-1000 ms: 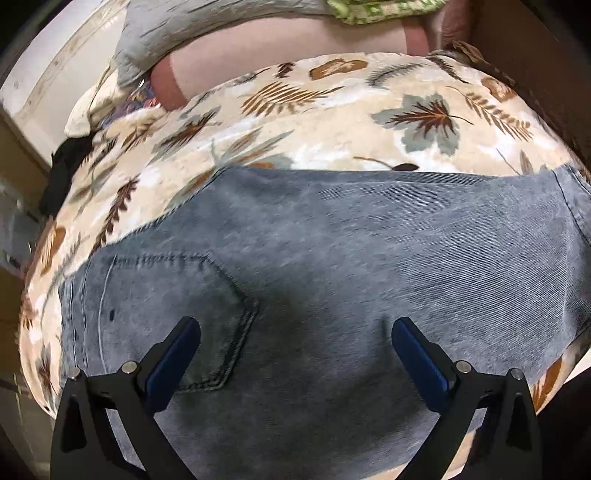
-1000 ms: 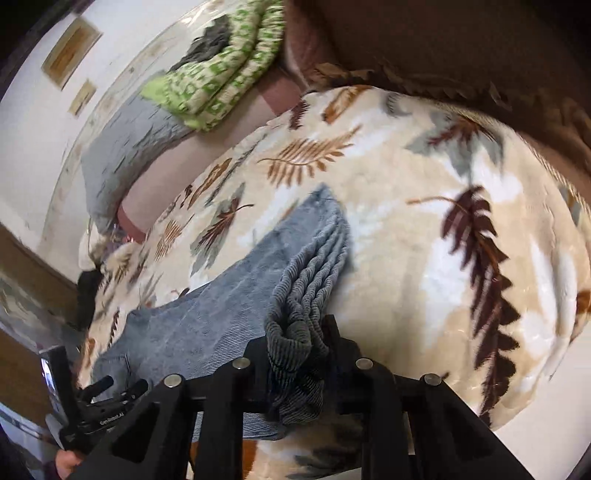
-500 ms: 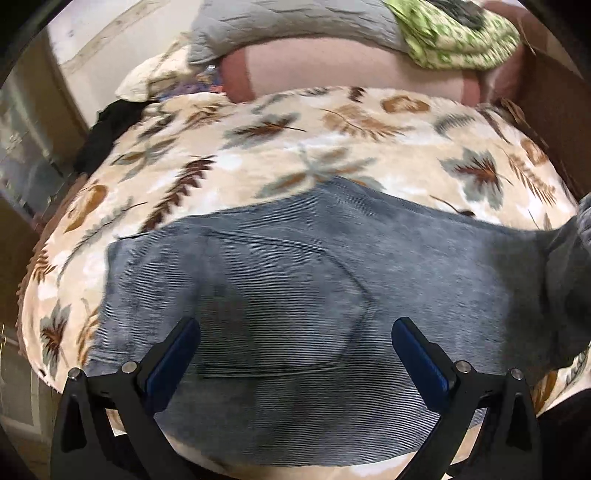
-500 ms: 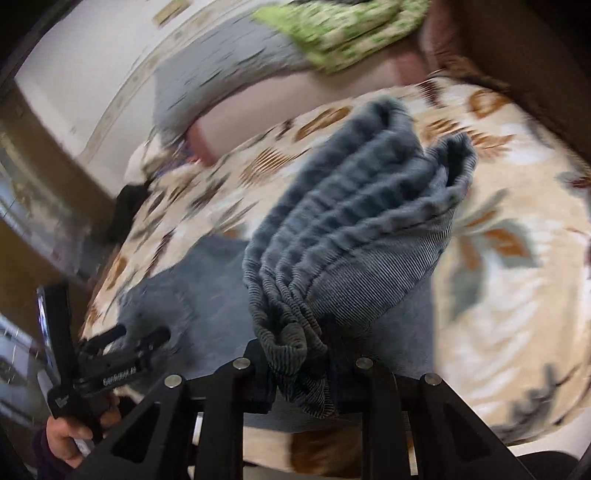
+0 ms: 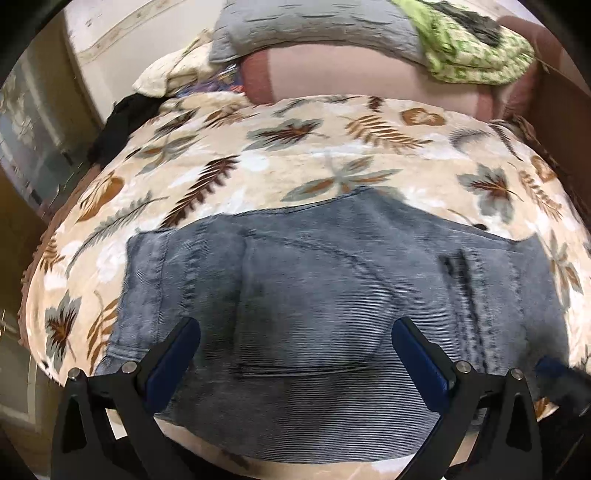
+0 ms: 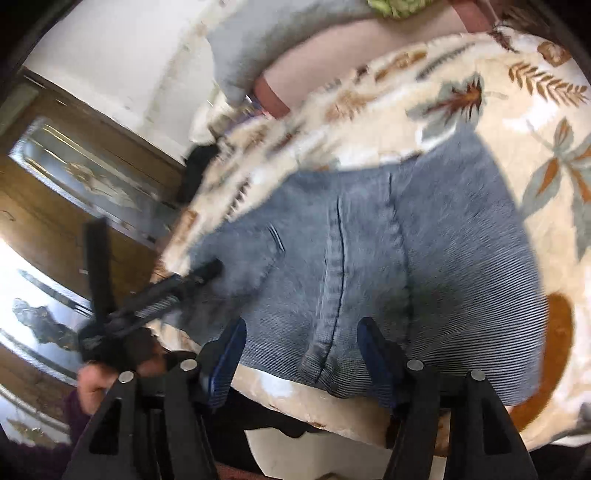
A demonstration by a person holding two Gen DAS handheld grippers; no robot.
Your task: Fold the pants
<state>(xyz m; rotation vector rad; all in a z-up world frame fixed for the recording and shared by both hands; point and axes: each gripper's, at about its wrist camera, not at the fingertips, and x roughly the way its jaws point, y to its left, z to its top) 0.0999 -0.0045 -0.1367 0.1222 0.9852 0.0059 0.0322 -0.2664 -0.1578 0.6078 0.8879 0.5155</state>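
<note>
Grey-blue corduroy pants lie folded on a leaf-patterned blanket, back pocket facing up. My left gripper hovers open over their near edge with nothing between its blue pads. In the right wrist view the pants lie doubled over, and a seamed hem rests on the near edge between the fingers of my right gripper. Its jaws are opening and the pads stand clear of the cloth. The left gripper shows there at the pants' left end, held by a hand.
A pink bolster, a grey pillow and a green patterned cloth lie at the bed's far end. Black fabric hangs at the far left corner. A wooden door with glass stands to the left.
My right gripper carried the bunched leg end over onto the rest of the pants and let go of it. My left gripper drew back from the cloth, still open.
</note>
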